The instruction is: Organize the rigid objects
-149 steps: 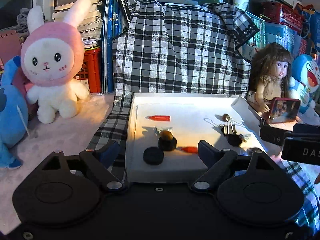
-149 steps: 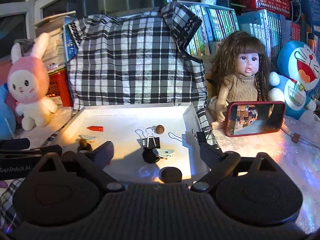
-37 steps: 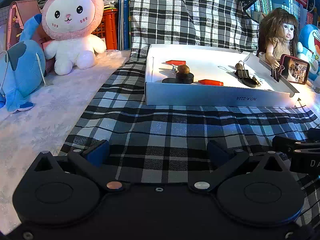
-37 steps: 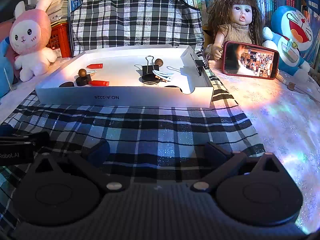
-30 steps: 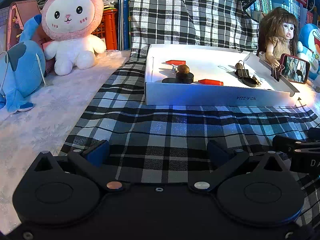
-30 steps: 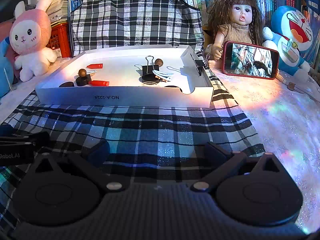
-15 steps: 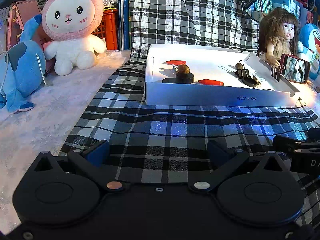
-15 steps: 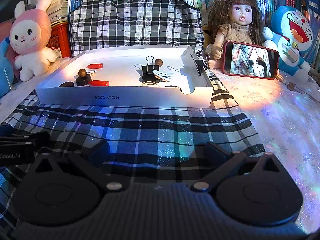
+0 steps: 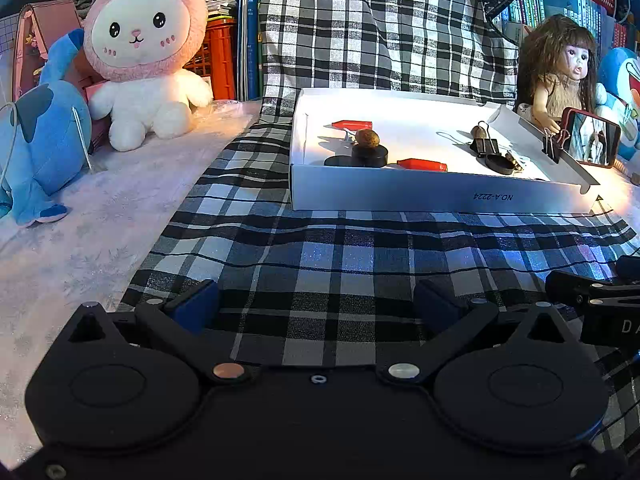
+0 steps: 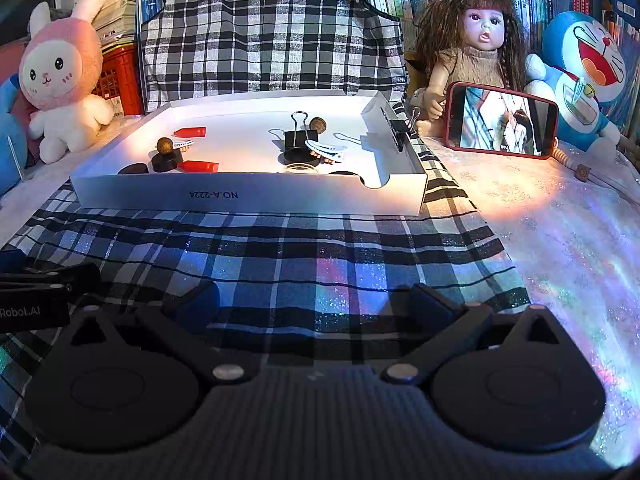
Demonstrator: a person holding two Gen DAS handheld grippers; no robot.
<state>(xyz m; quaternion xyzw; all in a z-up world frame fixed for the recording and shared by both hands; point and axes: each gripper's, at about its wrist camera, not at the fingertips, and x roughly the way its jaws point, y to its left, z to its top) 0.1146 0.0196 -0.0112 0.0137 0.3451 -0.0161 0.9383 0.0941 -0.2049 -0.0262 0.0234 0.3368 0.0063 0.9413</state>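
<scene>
1. Left wrist view: the left gripper (image 9: 316, 304) is hovering over a checked cloth (image 9: 340, 256), jaws spread wide and holding nothing.
2. Right wrist view: the right gripper (image 10: 316, 304) is doing likewise, wide apart and empty.
3. Well ahead, a white tray (image 10: 248, 196) is sitting on the cloth, holding two red caps (image 10: 199, 166), two brown balls (image 10: 165, 145), two hair clips (image 10: 325, 148) and one black binder clip (image 10: 301, 136).
4. One more binder clip (image 10: 402, 126) is gripping the tray's right wall.
</scene>
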